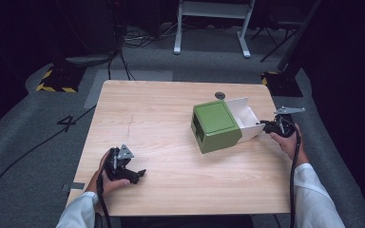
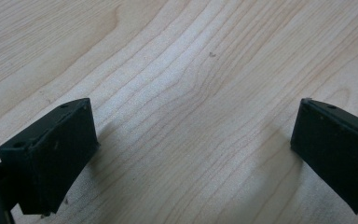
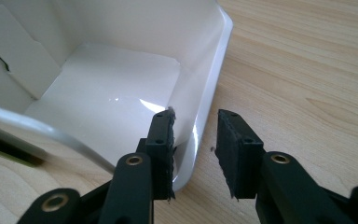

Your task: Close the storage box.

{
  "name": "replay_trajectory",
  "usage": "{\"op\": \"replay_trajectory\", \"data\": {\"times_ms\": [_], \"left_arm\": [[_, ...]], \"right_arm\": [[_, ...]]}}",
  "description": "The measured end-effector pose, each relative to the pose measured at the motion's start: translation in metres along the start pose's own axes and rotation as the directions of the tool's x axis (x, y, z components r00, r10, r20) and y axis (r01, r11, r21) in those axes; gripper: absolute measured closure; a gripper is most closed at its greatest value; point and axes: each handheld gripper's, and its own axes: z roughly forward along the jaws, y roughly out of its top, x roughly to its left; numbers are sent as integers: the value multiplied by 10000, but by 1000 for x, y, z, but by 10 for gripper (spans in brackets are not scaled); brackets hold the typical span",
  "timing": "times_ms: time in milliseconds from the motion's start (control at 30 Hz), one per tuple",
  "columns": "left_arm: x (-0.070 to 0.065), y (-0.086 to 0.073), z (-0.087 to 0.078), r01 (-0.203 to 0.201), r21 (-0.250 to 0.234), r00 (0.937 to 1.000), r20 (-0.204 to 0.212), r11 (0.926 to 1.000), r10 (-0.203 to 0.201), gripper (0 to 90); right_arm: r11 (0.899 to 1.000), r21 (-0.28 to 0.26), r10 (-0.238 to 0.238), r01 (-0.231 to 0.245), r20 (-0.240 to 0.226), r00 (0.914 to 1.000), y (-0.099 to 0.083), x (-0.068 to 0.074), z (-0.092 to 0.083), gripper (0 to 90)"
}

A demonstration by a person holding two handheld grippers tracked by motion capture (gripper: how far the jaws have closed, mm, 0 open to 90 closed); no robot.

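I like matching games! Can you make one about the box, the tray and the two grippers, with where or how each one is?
1. sleeve
2. tray
3. left gripper
4. right gripper

a. fingers straddling a white wall
b. green
c. sticking out of the green thing
d. wide open over bare table

Pairs: 1-b, 2-c, 3-d, 4-a

My station: wooden table (image 1: 171,118), light grain, small dark round spot (image 1: 219,95) near far edge. Grey carpet floor (image 1: 38,137) around it, "4" marking (image 1: 65,122) at my left. Black cables (image 1: 123,57) trail across floor. Yellow-black striped bases (image 1: 57,80) off both far corners. White metal frame legs (image 1: 214,28) beyond table. Surroundings dark, black drapes; light falls on tabletop.
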Motion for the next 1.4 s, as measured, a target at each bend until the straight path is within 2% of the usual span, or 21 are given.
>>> {"op": "replay_trajectory", "data": {"times_ms": [367,500,733,800,1067,1200,1300,1400], "left_arm": [[0,0,0,-29,-7,10000,-6,10000,29,5],[0,0,0,21,-26,10000,2,10000,-21,5],[0,0,0,-25,-21,10000,-8,10000,25,5],[0,0,0,10,-25,10000,2,10000,-10,5],[0,0,0,-20,-7,10000,-6,10000,20,5],[0,0,0,-49,4,10000,-13,10000,49,5],[0,0,0,-46,4,10000,-12,10000,46,5],[0,0,0,-36,-5,10000,-15,10000,36,5]], "right_arm": [[10000,-20,37,-37,84,10000,0,-2,-1,657],[10000,-56,-63,65,269,9996,1,-1,-3,647],[9993,-366,25,-8,474,9989,5,-2,-15,605],[9995,-308,-42,62,672,9977,6,-2,-17,594],[9990,-426,-124,163,911,9958,9,-1,-28,532],[9982,-497,-265,322,1112,9934,11,3,-37,486],[9967,-755,-232,311,1040,9943,12,4,-47,464],[9955,-727,-521,603,1105,9925,13,9,-55,439]]}}
